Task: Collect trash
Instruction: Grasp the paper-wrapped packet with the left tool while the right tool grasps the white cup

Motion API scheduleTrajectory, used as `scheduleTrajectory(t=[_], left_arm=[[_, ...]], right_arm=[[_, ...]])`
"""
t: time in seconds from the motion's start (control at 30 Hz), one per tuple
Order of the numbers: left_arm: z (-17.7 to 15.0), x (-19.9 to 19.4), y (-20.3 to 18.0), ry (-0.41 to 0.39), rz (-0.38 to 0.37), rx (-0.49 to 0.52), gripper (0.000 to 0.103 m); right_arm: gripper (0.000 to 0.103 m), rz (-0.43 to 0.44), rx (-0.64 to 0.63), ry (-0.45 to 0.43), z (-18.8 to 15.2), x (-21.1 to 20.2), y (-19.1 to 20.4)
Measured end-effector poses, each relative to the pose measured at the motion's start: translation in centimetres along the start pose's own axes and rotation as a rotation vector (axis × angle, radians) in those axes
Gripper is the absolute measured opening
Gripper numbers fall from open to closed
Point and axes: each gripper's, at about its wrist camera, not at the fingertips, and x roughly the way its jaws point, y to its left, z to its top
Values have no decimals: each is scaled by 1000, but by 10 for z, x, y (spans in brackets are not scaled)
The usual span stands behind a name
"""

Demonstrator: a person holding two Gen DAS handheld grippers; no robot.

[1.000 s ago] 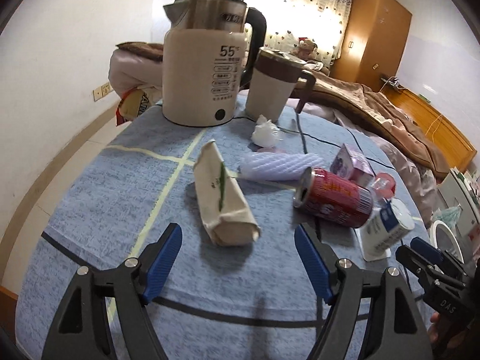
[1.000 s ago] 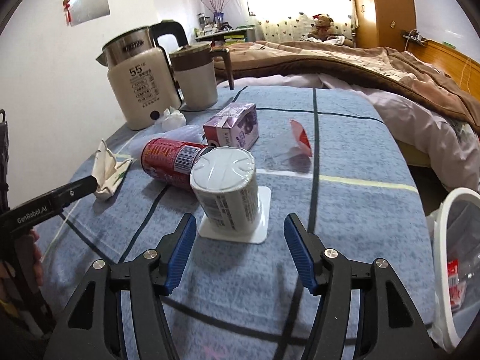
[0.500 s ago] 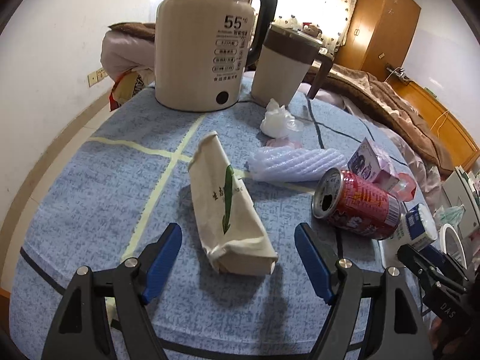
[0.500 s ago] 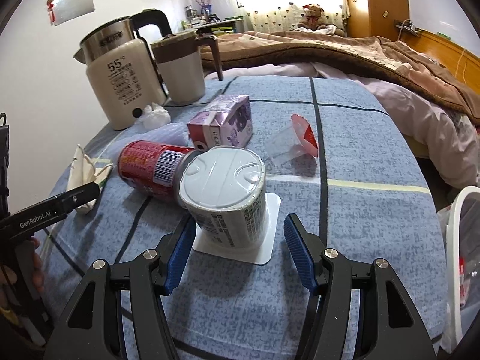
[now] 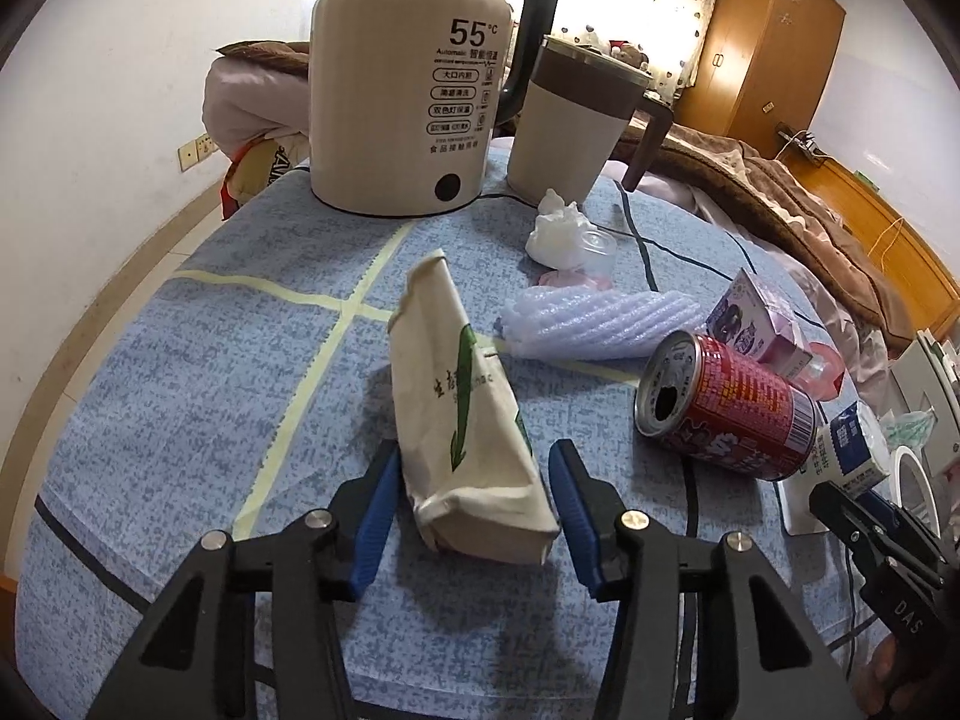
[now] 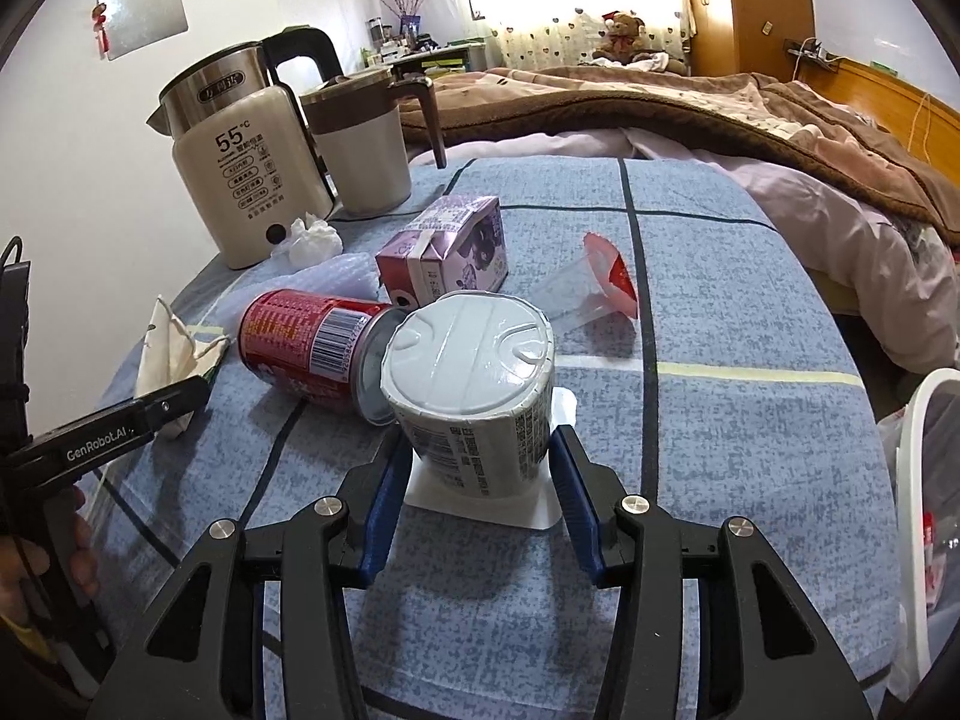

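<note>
Left gripper (image 5: 474,483) low over blue checked worktop (image 5: 180,372), fingers (image 5: 378,498) either side of the beige paper bag (image 5: 465,420); jaws have just been closing, left pad at the bag's edge, right pad just beside it, firm contact unclear. Red can (image 5: 729,408) on its side to the right, open end toward camera. White foam sleeve (image 5: 600,321) behind the bag, crumpled tissue (image 5: 555,231) further back. Kettle (image 5: 411,96) and lidded mug (image 5: 579,120) upright at far edge. Purple carton (image 5: 759,324) beyond the can. Right gripper (image 5: 870,525) at lower right edge by a white cup (image 5: 852,450).
</note>
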Motion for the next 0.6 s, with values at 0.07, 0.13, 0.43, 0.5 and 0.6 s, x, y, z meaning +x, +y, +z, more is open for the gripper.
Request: scheduleTrajectory(t=[0.07, 0.13, 0.43, 0.5, 0.6], left_arm=[[-2, -2, -1, -1, -7, 4, 49], [-4, -7, -4, -9, -12, 11, 49], [-15, -26, -22, -38, -38, 58, 49], [-18, -29, -27, -40, -45, 64, 49], [-22, -36, -35, -49, -59, 77, 49]], right_arm=[[48, -2, -3, -5, -1, -2, 0], [48, -1, -1, -12, -2, -5, 0], [47, 7, 32, -45, -8, -20, -8], [47, 7, 36, -52, -9, -25, -9], [47, 6, 46, -66, -10, -32, -13]])
